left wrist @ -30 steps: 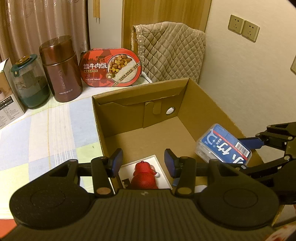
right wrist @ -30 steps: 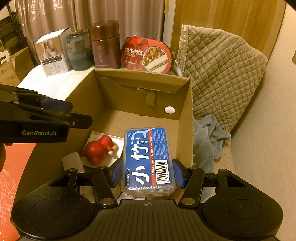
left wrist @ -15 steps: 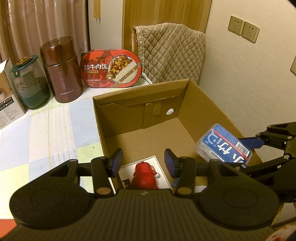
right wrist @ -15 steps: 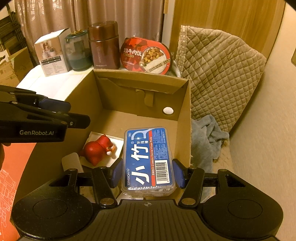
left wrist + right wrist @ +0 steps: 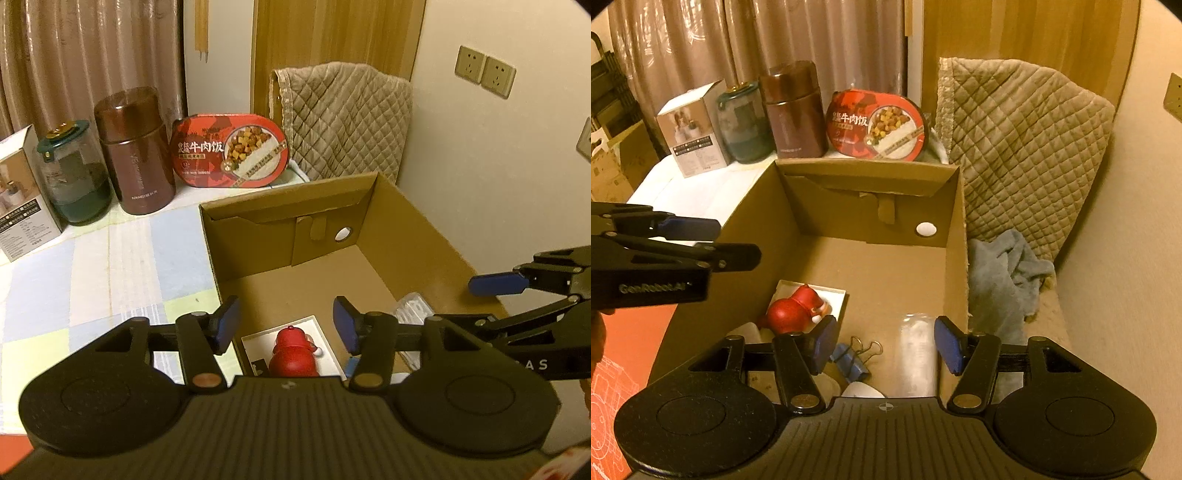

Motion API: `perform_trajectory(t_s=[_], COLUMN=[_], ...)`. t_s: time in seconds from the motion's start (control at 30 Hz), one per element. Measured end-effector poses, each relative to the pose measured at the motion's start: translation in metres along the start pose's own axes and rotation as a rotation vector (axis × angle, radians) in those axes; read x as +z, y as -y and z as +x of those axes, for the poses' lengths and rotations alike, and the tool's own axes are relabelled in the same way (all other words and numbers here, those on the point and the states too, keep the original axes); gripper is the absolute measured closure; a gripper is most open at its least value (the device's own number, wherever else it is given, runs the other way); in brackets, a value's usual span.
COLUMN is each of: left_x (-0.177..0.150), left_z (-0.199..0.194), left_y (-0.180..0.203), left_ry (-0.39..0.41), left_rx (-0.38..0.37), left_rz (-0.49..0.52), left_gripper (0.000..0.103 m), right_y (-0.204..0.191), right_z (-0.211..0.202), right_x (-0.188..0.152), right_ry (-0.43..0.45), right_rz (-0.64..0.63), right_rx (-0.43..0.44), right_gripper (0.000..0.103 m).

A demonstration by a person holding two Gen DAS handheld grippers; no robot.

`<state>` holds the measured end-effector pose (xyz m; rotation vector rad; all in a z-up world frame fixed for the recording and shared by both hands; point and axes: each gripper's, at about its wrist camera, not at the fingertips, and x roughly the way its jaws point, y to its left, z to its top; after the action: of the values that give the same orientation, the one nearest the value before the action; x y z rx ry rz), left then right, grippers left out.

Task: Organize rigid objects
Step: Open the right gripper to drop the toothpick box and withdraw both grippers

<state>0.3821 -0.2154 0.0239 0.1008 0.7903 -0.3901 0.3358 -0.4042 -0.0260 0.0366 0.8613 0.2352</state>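
An open cardboard box stands on the table. A clear floss-pick box lies on its floor by the right wall, blurred. My right gripper is open and empty just above it. A red figure lies on a white card in the box. A blue binder clip lies beside it. My left gripper is open and empty above the box's near left side.
At the back stand a red meal tray, a brown canister, a glass jar and a white carton. A quilted cushion and a grey cloth lie right of the box.
My right gripper has opened and let go of the floss-pick box, which has dropped onto the box floor. My left gripper has stayed in place.
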Motion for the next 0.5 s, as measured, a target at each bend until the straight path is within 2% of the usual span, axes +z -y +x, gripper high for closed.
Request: perform_trajectory(t_s=[0.07,0.17,0.37,0.5], left_x=[-0.002,-0.008,-0.029,-0.050], left_z=[-0.011,-0.031,-0.080,-0.117], left_y=[0.000,-0.002,-0.004,0.000], left_ry=[0.015,0.042,0.072,0.106], left_rx=[-0.001,0.000,0.024,0.081], left_rz=[-0.005,-0.039,-0.109,-0.130], left_gripper=[0.045,0.025,0.016,0.009], right_y=[-0.001,-0.003,-0.010,-0.017], right_z=[-0.007,-0.025,-0.066,-0.094], right_x=[-0.003,-0.012,-0.039,-0.061], right_ry=[0.005,0.030,0.070,0.084], right_rz=[0.003,0.012,0.065,0.095], right_rx=[0.000,-0.008,-0.024,-0.018], right_gripper=[0.043,0.039,0.024,0.017])
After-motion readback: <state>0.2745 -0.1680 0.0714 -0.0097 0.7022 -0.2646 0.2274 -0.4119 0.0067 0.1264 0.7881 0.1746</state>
